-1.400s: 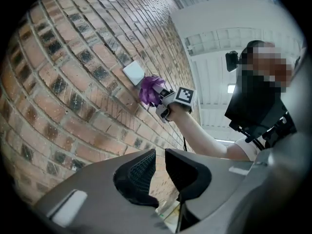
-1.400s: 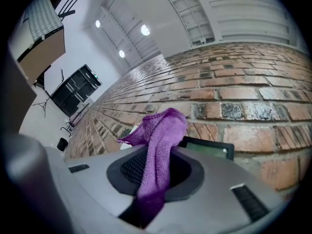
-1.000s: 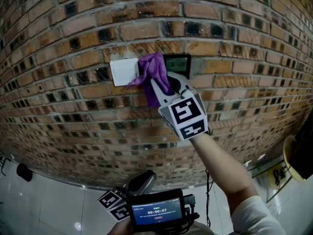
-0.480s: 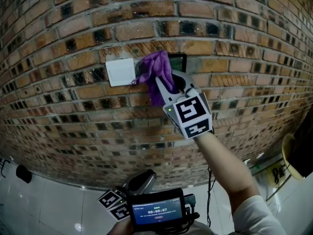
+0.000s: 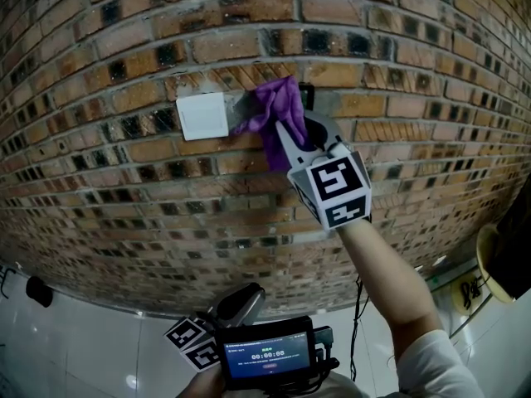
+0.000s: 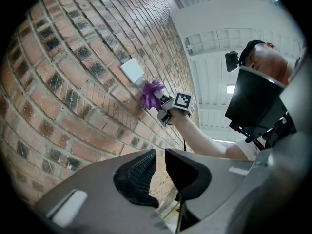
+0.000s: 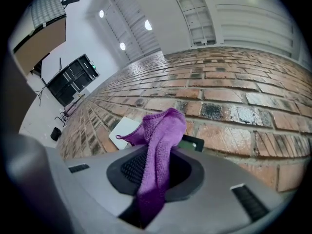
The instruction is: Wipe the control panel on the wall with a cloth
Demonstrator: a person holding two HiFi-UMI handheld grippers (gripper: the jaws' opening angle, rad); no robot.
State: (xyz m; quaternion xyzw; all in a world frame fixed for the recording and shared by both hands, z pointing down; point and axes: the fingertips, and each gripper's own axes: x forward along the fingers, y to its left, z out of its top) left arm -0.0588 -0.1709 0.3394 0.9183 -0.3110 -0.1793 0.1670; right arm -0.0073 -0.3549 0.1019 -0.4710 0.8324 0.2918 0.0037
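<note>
Cloth [image 5: 278,106] clamped in right claw [image 5: 300,135] — covering most of control panel [image 7: 193,143].

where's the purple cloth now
Head view, upper centre: purple cloth held by the right hand-held gripper, over the control panel, just right of the white plate.

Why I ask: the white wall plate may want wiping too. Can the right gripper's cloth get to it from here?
Probably yes. The right gripper holds the purple cloth at the control panel; the white wall plate sits right beside it, with nothing between.
</note>
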